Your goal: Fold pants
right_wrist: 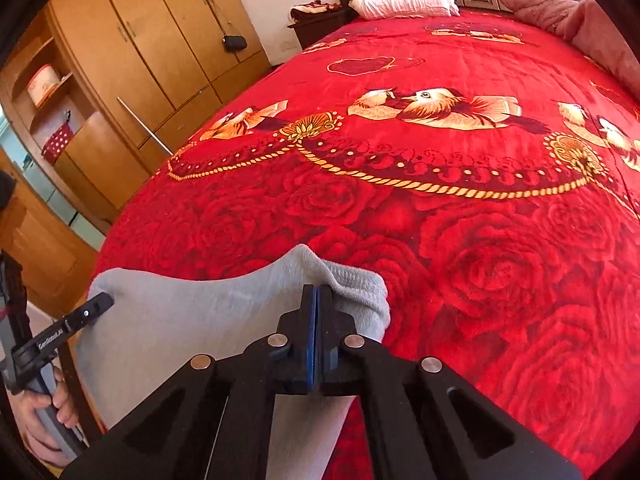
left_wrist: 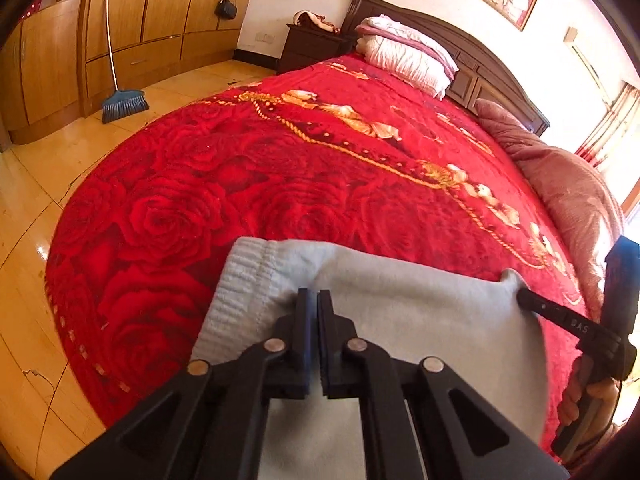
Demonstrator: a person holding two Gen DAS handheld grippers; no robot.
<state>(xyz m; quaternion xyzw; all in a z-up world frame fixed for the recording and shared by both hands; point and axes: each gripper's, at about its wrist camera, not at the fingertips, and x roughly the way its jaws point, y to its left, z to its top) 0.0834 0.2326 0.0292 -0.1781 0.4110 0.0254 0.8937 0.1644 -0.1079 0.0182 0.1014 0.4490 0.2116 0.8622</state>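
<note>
On the red bedspread [left_wrist: 280, 168], pale pants [left_wrist: 420, 320], waistband stretched crosswise between both claws.

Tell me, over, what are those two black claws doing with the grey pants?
Left gripper shut on pants, near ribbed waistband. Right gripper shut on the other corner. Pants at the near edge of the red bedspread. Nothing in the way.
</note>
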